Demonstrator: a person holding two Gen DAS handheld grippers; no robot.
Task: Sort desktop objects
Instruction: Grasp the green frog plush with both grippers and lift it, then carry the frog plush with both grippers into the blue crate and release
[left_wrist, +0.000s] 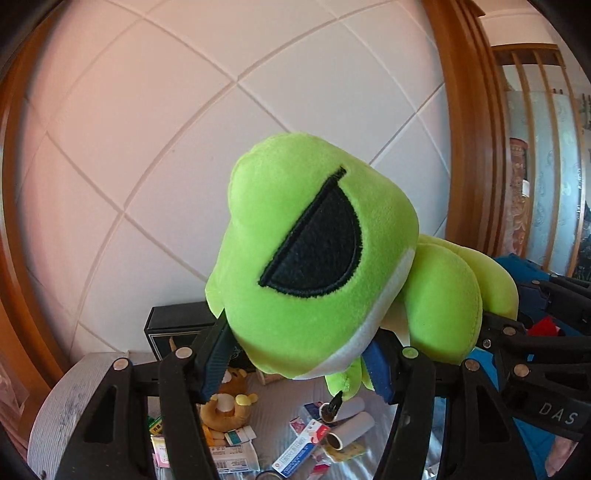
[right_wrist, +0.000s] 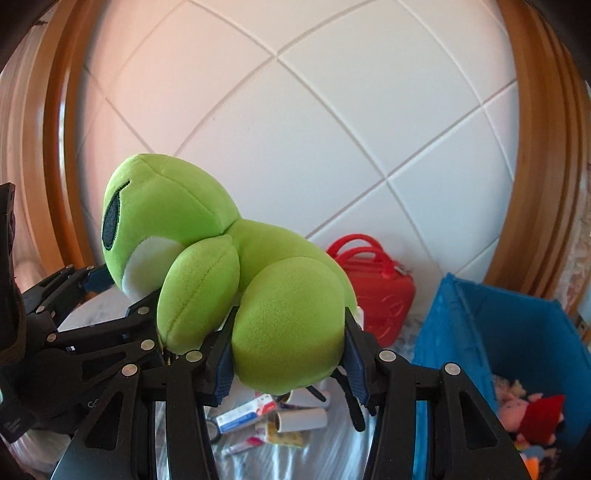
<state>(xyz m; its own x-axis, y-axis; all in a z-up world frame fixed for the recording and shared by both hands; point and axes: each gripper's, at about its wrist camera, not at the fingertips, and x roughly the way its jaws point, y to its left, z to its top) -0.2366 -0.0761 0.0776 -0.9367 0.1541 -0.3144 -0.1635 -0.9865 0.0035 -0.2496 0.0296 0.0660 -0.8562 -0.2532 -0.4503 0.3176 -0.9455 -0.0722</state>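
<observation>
Left wrist view: my left gripper (left_wrist: 299, 354) is clamped on the head of the green plush frog (left_wrist: 317, 266), its blue pads (left_wrist: 378, 369) pressed into the lower sides of the head; the frog is held up in the air, clear of the table (left_wrist: 59, 413), its black half-moon eye turned toward the lens; my right gripper (left_wrist: 517, 332) enters from the right edge and meets the frog's body, though its jaws are hidden behind the plush in this view.

Right wrist view: my right gripper (right_wrist: 290, 354) is closed on the frog's rounded rear (right_wrist: 291, 325), one blue pad (right_wrist: 356, 360) on each side and the plush bulging between them; my left gripper (right_wrist: 99, 291) appears at the left, under the frog's head; the toy thus spans both claws, head to the left, rear to the right.

Background, both views: a white tiled wall (right_wrist: 295, 110) framed in brown wood; below the frog, on the grey table, a scatter of small items, among them a brown plush bear (left_wrist: 225, 402), paper tubes (left_wrist: 354, 428) and small cartons (left_wrist: 299, 450); a black box (left_wrist: 173, 332) stands at the wall; a red case with handles (right_wrist: 373, 284) sits behind the frog, and a blue bin (right_wrist: 509, 347) at the right holds other soft toys (right_wrist: 532, 417).
</observation>
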